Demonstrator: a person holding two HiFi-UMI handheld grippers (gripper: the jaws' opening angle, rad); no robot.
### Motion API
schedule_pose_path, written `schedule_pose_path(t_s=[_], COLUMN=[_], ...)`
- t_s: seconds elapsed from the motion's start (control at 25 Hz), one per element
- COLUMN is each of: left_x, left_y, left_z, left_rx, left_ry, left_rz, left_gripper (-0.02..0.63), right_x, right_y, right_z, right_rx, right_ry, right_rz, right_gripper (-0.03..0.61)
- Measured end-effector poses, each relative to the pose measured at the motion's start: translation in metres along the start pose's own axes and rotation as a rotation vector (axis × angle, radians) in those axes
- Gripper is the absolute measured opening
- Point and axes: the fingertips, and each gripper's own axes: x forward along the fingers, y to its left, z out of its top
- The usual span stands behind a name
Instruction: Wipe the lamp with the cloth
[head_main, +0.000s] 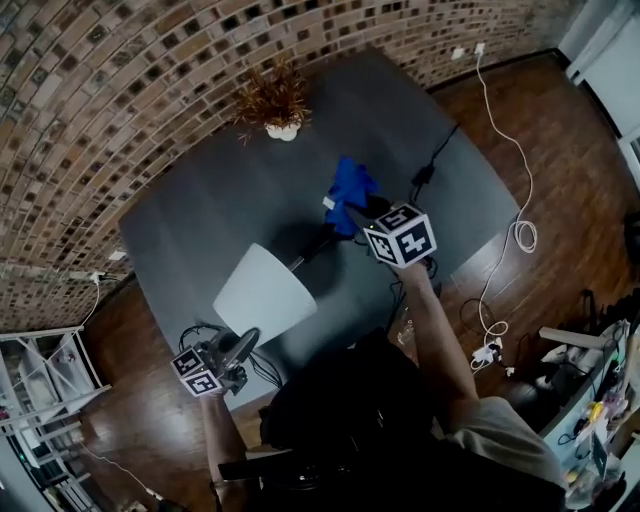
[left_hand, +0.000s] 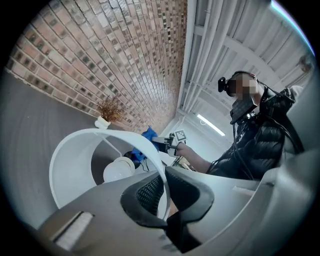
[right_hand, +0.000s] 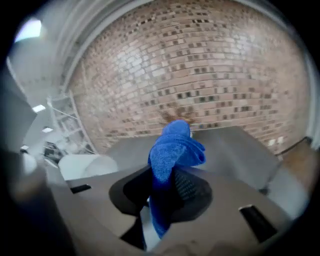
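Observation:
A lamp lies tipped over on the grey table (head_main: 200, 215), its white shade (head_main: 264, 291) toward me and its black stem (head_main: 312, 250) running back to the right. My left gripper (head_main: 232, 355) is shut on the shade's rim (left_hand: 161, 172); the bulb (left_hand: 118, 169) shows inside the shade. My right gripper (head_main: 352, 212) is shut on a blue cloth (head_main: 349, 186), held above the lamp's base end. In the right gripper view the cloth (right_hand: 172, 150) stands up between the jaws, and the shade (right_hand: 82, 165) lies at the left.
A small white pot with a dry brown plant (head_main: 273, 103) stands at the table's far edge by the brick wall. A black cord (head_main: 432, 160) runs off the table's right side. A white cable (head_main: 510, 150) lies on the wooden floor. White shelves (head_main: 45, 375) stand at the left.

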Motion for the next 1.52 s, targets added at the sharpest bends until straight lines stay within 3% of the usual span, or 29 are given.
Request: schedule_pose_path(t_s=[0.08, 0.12, 0.2, 0.28, 0.32, 0.4, 0.48, 0.56, 0.64, 0.76, 0.84, 0.88, 1.0, 1.2, 1.24, 1.32, 1.44, 1.52], left_x=[0.003, 0.003, 0.001, -0.001, -0.001, -0.003, -0.013, -0.027, -0.032, -0.029, -0.027, -0.026, -0.024, -0.010, -0.006, -0.003, -0.011, -0.015], left_y=[-0.001, -0.001, -0.002, -0.002, -0.001, 0.003, 0.012, 0.022, 0.033, 0.054, 0.067, 0.072, 0.076, 0.058, 0.052, 0.046, 0.047, 0.045], left_z=[-0.002, -0.003, -0.003, -0.003, -0.002, 0.003, 0.020, 0.043, 0.055, 0.062, 0.068, 0.072, 0.086, 0.117, 0.119, 0.115, 0.095, 0.075], left_rx=[-0.017, -0.026, -0.041, -0.057, -0.071, -0.109, -0.181, -0.290, -0.384, -0.496, -0.535, -0.528, -0.406, -0.026, 0.044, 0.129, 0.145, 0.134], left_ry=[-0.012, -0.016, -0.020, -0.028, -0.035, -0.073, -0.186, -0.330, -0.381, -0.393, -0.409, -0.416, -0.422, -0.399, -0.383, -0.352, -0.319, -0.280], left_rz=[-0.016, -0.022, -0.024, -0.011, -0.004, 0.008, 0.007, -0.029, -0.051, -0.016, 0.025, 0.047, 0.103, 0.092, 0.078, 0.068, 0.075, 0.076], left_gripper=[0.008, 0.009, 0.009, 0.011, 0.012, 0.032, 0.190, 0.306, 0.262, 0.191, 0.102, 0.097, 0.047, 0.052, 0.052, 0.052, 0.046, 0.042], right_x=[-0.001, -0.003, -0.004, 0.003, 0.008, 0.012, 0.007, 0.000, -0.004, -0.005, -0.004, -0.004, -0.004, 0.002, 0.001, -0.004, -0.003, 0.009], right_y=[0.077, 0.113, 0.173, 0.218, 0.232, 0.245, 0.244, 0.240, 0.237, 0.236, 0.236, 0.236, 0.237, 0.224, 0.217, 0.180, 0.078, 0.043], right_z=[0.019, 0.029, 0.042, 0.029, 0.015, -0.006, -0.012, -0.013, -0.015, -0.016, -0.017, -0.017, -0.019, -0.007, -0.002, 0.007, -0.006, -0.026], right_rx=[0.013, -0.028, -0.274, -0.615, -0.736, -0.813, -0.771, -0.713, -0.682, -0.660, -0.642, -0.634, -0.602, -0.525, -0.460, -0.222, 0.117, 0.200], right_ry=[-0.084, -0.128, -0.179, -0.112, -0.048, 0.035, 0.056, 0.050, 0.037, 0.028, 0.022, 0.021, 0.019, -0.061, -0.089, -0.163, -0.181, -0.121], right_rz=[0.283, 0.356, 0.354, 0.329, 0.337, 0.362, 0.382, 0.409, 0.423, 0.425, 0.431, 0.437, 0.462, 0.394, 0.397, 0.383, 0.146, 0.065], right_gripper=[0.090, 0.090, 0.091, 0.091, 0.089, 0.091, 0.091, 0.089, 0.089, 0.089, 0.089, 0.089, 0.089, 0.089, 0.089, 0.089, 0.089, 0.089])
